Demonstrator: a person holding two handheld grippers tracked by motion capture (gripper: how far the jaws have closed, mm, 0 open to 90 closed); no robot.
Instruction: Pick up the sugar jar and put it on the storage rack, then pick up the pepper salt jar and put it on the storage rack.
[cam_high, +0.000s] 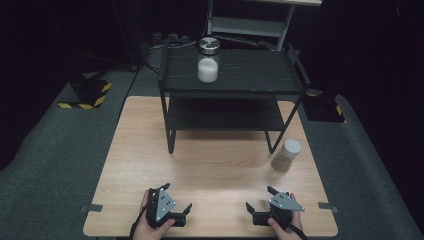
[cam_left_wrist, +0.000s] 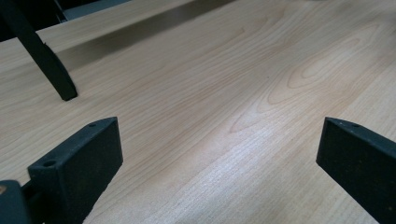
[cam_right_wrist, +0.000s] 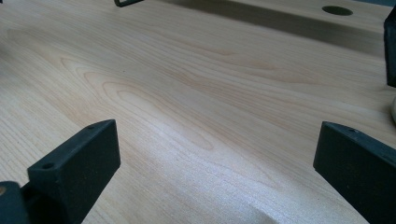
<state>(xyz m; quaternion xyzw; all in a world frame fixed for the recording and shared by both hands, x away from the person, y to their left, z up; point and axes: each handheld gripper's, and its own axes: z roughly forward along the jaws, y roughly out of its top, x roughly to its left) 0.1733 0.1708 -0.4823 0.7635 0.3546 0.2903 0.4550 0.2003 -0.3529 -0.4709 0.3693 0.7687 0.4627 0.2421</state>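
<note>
Through the right gripper view I see my right gripper (cam_right_wrist: 217, 172) with its two black fingers (cam_right_wrist: 74, 170) spread wide apart, one rising at the lower left and the other at the lower right, nothing between them. Beneath them lies the pale wood-grain desk (cam_right_wrist: 196, 98), bare in the gap. At the top edge a black metal rack foot (cam_right_wrist: 128, 2) touches the desk. A dark round hole (cam_right_wrist: 337, 10) sits in the desk's far right part, and a black upright bar (cam_right_wrist: 391, 49) stands at the right edge.
</note>
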